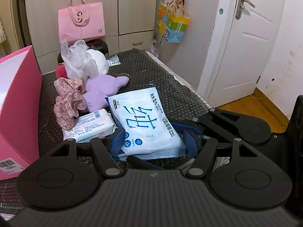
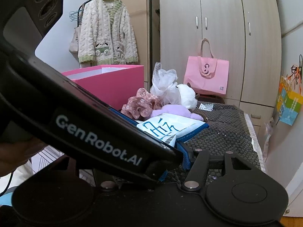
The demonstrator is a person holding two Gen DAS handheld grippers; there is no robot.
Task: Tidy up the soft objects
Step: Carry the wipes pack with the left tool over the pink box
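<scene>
A blue-and-white wet wipes pack [image 1: 144,124] lies on the dark mat between the blue fingers of my left gripper [image 1: 154,141], which close on its near end. It also shows in the right wrist view [image 2: 166,126]. A smaller white wipes pack [image 1: 89,126] lies to its left. Behind are a purple plush [image 1: 102,90], a pink floral scrunchie [image 1: 68,102], a white mesh puff [image 1: 75,60] and a white plush [image 1: 98,60]. My right gripper [image 2: 176,162] sits just right of the left one, which blocks much of its view; one blue finger [image 2: 184,155] shows.
An open pink box [image 1: 17,113] stands at the left of the mat, also in the right wrist view [image 2: 111,83]. A pink tote bag [image 1: 81,22] leans on the cupboards behind. The table's right edge [image 1: 181,79] drops toward a white door [image 1: 246,37].
</scene>
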